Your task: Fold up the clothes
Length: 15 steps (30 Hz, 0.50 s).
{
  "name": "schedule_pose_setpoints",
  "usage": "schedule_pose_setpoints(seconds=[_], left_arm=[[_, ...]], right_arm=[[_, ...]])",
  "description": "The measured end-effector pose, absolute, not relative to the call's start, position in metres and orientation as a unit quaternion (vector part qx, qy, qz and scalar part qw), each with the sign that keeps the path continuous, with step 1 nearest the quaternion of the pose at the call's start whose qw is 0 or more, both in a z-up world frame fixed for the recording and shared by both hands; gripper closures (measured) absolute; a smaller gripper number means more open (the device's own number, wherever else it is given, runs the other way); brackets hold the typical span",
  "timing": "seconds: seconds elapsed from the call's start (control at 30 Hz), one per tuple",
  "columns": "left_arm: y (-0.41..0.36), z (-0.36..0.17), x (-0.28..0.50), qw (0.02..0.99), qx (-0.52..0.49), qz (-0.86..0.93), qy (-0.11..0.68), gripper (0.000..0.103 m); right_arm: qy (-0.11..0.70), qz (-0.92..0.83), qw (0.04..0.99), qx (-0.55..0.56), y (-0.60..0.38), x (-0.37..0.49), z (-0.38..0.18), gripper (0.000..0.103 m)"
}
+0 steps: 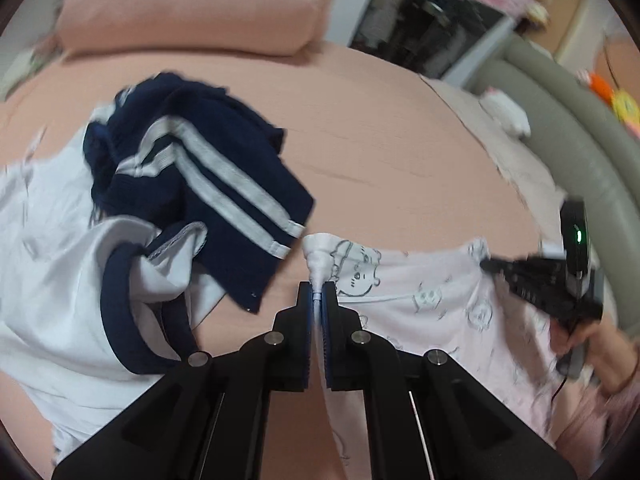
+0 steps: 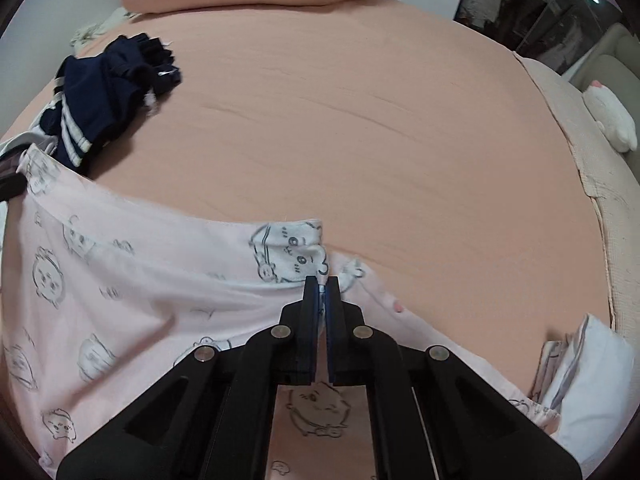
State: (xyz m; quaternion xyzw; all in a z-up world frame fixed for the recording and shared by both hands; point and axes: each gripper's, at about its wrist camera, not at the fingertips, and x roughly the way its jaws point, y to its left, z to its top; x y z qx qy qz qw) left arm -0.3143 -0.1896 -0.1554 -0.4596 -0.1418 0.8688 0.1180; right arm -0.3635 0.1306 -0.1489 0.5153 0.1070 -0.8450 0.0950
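Observation:
A pale pink garment (image 1: 452,300) printed with cartoon animals lies spread along the near side of a pink bed. My left gripper (image 1: 318,290) is shut on a bunched white corner of it. In the left wrist view the right gripper (image 1: 486,266) reaches in from the right, held by a hand (image 1: 592,344), and pinches the far corner. In the right wrist view the same garment (image 2: 132,288) stretches to the left, and my right gripper (image 2: 323,286) is shut on its folded hem just below a printed face.
A navy garment with white stripes (image 1: 204,160) and a white top with navy trim (image 1: 60,264) lie heaped at the left. A pink pillow (image 1: 192,4) sits at the back. Folded white clothes (image 2: 588,372) rest at the right. The bed sheet (image 2: 380,128) lies beyond the garment.

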Motion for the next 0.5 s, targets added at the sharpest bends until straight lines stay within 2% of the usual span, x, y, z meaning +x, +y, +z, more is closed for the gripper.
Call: schedule_pose_setpoints(seconds=[0.13,0.17,0.2,0.23,0.27,0.33,0.4,0.43,0.47,0.5], left_arm=[[-0.188,-0.180,-0.323,0.056,-0.511,0.852,-0.094,0.097],[-0.187,-0.185,-0.325,0.045,-0.522,0.847,-0.085,0.097],[-0.190,-0.188,-0.326,0.066,-0.526,0.840,-0.114,0.097],[-0.194,-0.190,-0.328,0.087,-0.530,0.831,-0.143,0.094],[-0.196,-0.192,-0.330,0.104,-0.531,0.824,-0.168,0.080],[-0.195,-0.195,-0.333,0.107,-0.520,0.830,-0.174,0.056],[-0.191,-0.202,-0.336,0.105,-0.514,0.832,-0.178,0.058],[-0.189,-0.205,-0.338,0.104,-0.511,0.834,-0.181,0.082],[-0.188,-0.208,-0.340,0.103,-0.509,0.835,-0.183,0.099],[-0.185,-0.211,-0.341,0.101,-0.505,0.838,-0.182,0.099]], right_arm=[[0.101,-0.846,0.085,0.516,0.133,-0.364,-0.150,0.101],[0.086,-0.845,0.095,0.520,0.131,-0.367,-0.152,0.096],[0.071,-0.843,0.104,0.523,0.129,-0.371,-0.154,0.091],[0.057,-0.841,0.114,0.526,0.128,-0.374,-0.156,0.076],[0.042,-0.838,0.123,0.529,0.126,-0.378,-0.158,0.063],[0.022,-0.839,0.129,0.528,0.132,-0.383,-0.161,0.062],[0.012,-0.837,0.126,0.533,0.140,-0.389,-0.166,0.061],[0.007,-0.835,0.125,0.535,0.144,-0.392,-0.169,0.060],[0.007,-0.836,0.132,0.532,0.143,-0.392,-0.168,0.063],[0.008,-0.837,0.139,0.529,0.143,-0.391,-0.167,0.071]])
